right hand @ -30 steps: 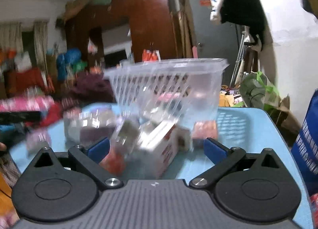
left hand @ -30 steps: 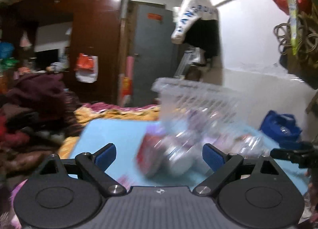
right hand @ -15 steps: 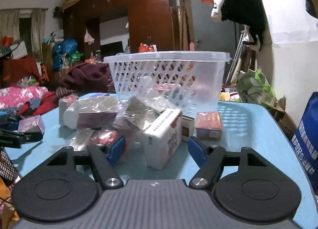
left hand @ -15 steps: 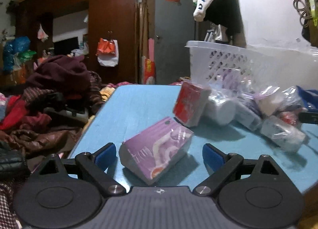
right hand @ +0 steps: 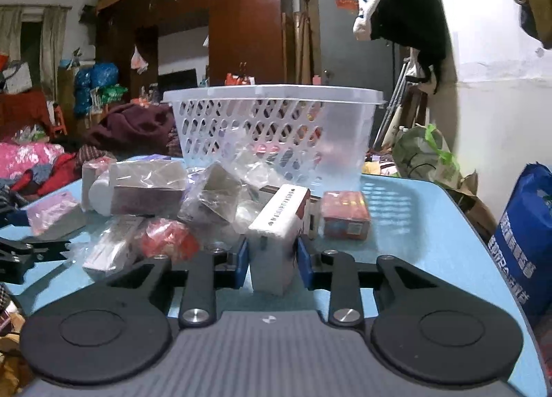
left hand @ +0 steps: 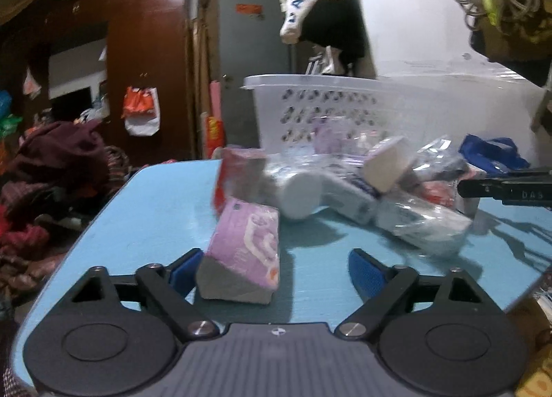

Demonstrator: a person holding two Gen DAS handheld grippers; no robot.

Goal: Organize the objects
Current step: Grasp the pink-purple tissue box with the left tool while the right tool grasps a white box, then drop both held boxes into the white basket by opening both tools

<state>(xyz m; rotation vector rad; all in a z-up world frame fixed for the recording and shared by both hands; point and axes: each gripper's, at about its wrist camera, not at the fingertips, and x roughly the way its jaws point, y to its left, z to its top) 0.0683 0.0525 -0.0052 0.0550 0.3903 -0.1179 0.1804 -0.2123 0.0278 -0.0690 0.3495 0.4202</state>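
The white box (right hand: 278,224) was seen directly ahead of the right tongs (right hand: 272,255), standing on the blue surface (right hand: 414,224) with its long axis pointing away toward the white basket (right hand: 276,128). The blue pads (right hand: 303,255) were closed in against its two sides, so it was judged to be gripped, though not yet lifted. The right tongs were held low and level, close over the surface.

The left tongs (left hand: 272,269) were wide open and held nothing. The purple packet (left hand: 246,245) lay between its fingers, nearer the left pad (left hand: 184,269), perhaps touching it. Its long axis ran forward, slightly tilted. The right tongs were clearly nearer to the basket.
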